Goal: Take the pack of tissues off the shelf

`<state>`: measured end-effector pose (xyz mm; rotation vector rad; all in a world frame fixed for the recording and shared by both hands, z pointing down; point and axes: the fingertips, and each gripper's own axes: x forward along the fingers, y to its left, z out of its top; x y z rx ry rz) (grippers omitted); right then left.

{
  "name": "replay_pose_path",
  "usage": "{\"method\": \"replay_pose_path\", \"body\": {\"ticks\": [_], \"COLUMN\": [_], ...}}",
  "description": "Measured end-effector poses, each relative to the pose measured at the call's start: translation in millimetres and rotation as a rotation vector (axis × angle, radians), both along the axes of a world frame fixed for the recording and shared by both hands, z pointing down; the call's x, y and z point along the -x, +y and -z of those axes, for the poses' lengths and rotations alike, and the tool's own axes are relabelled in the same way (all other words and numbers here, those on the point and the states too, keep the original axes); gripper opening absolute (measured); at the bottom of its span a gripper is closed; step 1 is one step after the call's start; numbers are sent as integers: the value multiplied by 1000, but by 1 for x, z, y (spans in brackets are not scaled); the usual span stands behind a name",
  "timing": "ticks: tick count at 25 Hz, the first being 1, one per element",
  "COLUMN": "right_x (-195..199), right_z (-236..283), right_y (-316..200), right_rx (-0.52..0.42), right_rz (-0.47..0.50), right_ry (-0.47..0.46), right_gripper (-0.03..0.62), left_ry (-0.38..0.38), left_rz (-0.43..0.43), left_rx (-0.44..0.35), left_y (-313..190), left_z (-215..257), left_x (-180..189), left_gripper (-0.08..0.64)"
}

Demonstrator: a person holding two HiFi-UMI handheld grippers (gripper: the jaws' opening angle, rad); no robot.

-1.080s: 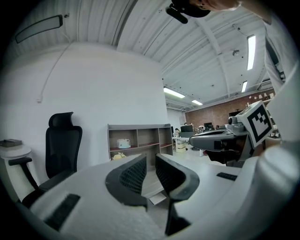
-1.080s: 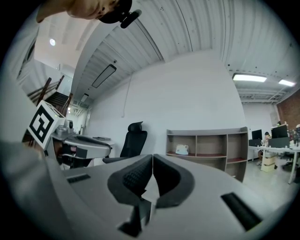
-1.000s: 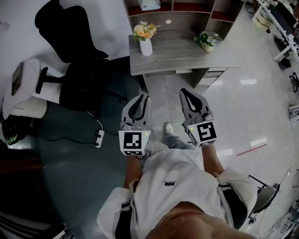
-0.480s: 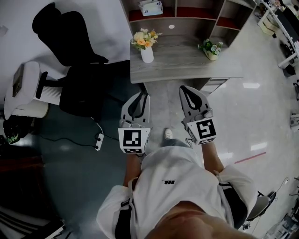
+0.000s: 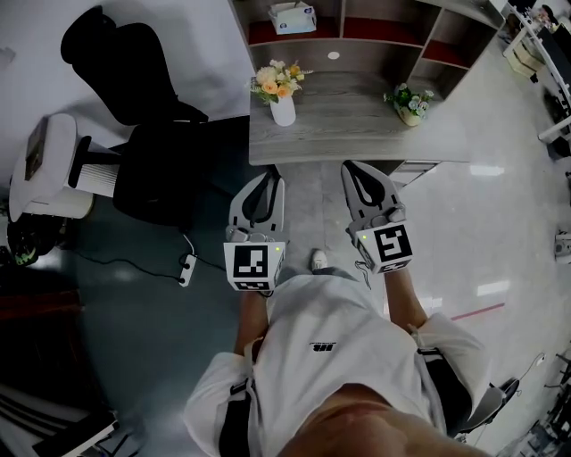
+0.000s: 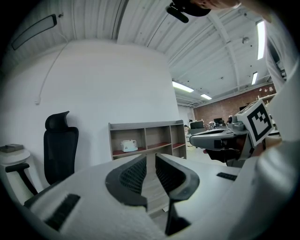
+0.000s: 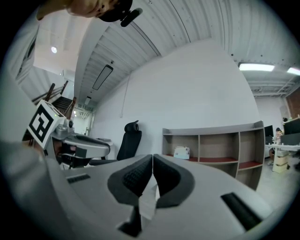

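Overhead, the tissues (image 5: 292, 15) sit in the left compartment of the shelf (image 5: 384, 55), beyond the tabletop (image 5: 339, 120) and well apart from both grippers. Only the gripper views settle the jaws: the left gripper (image 6: 151, 157) is narrowly parted with nothing between, and the right gripper (image 7: 153, 157) is closed and empty.

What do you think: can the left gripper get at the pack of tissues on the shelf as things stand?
Probably not yet. The left gripper hangs short of the desk, and the pack of tissues sits in the shelf beyond it. The pack's front looks clear; stepping closer should do.
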<state>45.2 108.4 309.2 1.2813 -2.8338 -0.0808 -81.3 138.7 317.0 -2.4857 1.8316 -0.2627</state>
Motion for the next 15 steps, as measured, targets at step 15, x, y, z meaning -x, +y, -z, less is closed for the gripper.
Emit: {"method": "replay_pose_path", "body": {"ticks": [15], "right_x": [12], "right_z": [-3], "right_y": [-42], "right_rx": [7], "right_rz": [-7], "right_ry": [26], "right_gripper": [26], "left_ry": [2], "left_rz": [-18], "left_rx": [-20], "left_y": [-48], "left_z": [3], "left_x": [9], "left_gripper": [77]}}
